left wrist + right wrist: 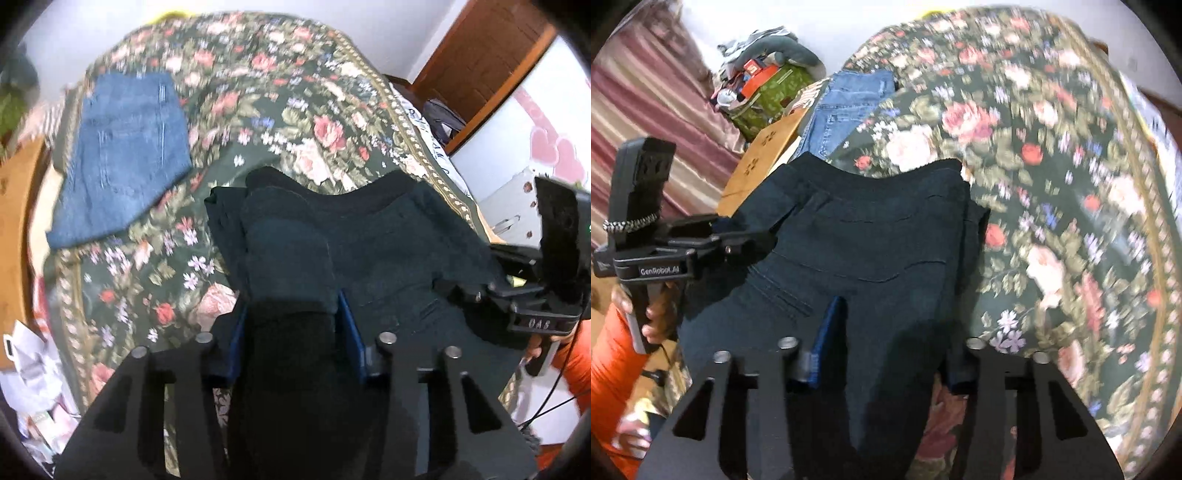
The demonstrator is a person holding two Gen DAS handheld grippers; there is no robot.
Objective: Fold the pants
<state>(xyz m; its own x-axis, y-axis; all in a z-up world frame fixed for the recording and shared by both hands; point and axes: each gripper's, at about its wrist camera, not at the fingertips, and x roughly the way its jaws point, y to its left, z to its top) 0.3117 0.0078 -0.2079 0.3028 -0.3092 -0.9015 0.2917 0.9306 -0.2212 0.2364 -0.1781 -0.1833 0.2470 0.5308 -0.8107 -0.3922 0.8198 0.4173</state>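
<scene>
Dark navy pants (388,236) lie on a floral bedspread (295,110), with the waistband toward the far side. My left gripper (291,314) is shut on a bunched fold of the pants between its blue pads. In the right wrist view the same pants (868,229) show their seams and a back pocket. My right gripper (890,339) is shut on the cloth there; its left pad shows and its right pad is mostly covered by fabric. Each gripper also appears from the side in the other view: the right gripper (535,295) and the left gripper (665,251), held by a hand in an orange sleeve (613,350).
Folded blue jeans (122,155) rest on the bedspread at the far left. A wooden board (764,147) and a pile of clutter (764,74) stand beyond the bed's left edge. Loose papers (33,387) lie low on the left. A wooden door (480,55) is at the back right.
</scene>
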